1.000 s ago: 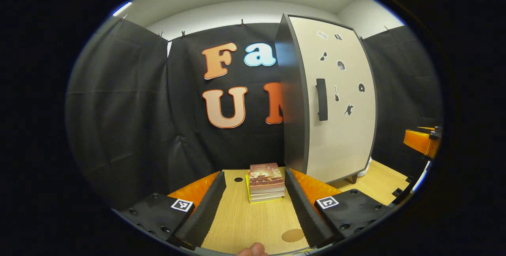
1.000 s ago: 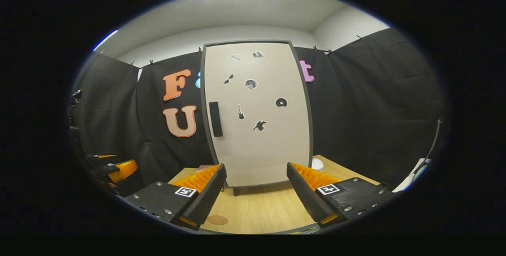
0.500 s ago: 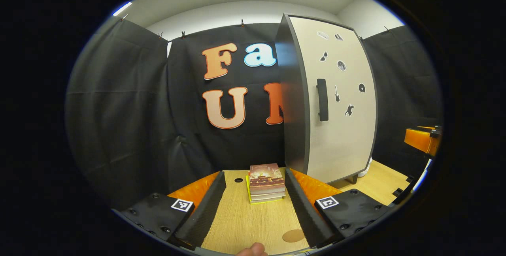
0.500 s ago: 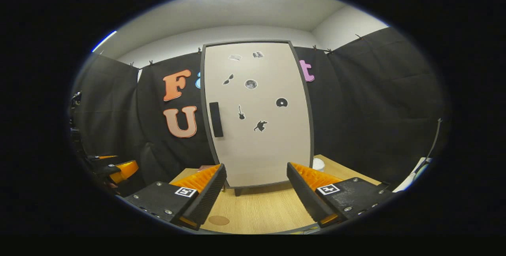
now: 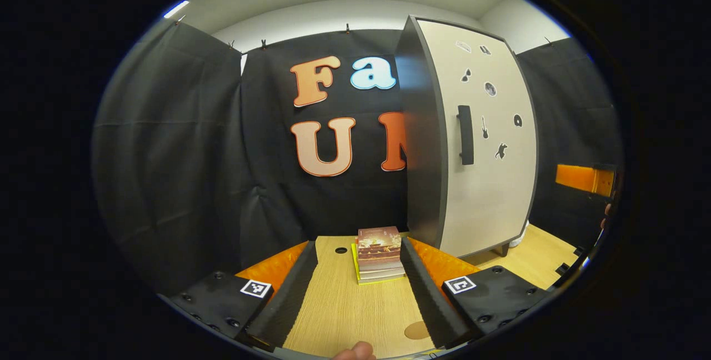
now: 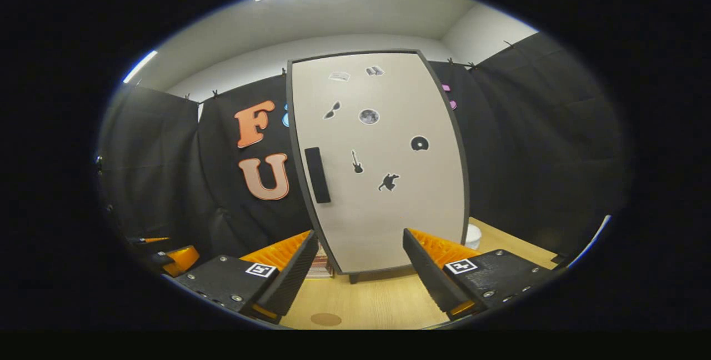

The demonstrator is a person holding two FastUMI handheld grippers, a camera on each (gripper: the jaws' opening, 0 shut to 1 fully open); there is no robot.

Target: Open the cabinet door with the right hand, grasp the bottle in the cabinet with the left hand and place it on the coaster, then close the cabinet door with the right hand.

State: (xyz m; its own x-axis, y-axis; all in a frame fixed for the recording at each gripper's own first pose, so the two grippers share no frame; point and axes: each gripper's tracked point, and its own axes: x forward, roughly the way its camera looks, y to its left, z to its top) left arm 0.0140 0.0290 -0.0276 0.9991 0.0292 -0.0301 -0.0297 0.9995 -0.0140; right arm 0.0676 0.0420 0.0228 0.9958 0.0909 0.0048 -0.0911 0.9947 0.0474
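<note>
In the left gripper view, the left gripper hangs low over the wooden table, its fingers spread wide with nothing between them. A stack of books lies just ahead; the round brown coaster sits near, to the right. Farther right stands the cabinet, dark-sided, its pale door closed, with a black vertical handle and small dark stickers. In the right gripper view, the right gripper faces that door, fingers apart, empty.
</note>
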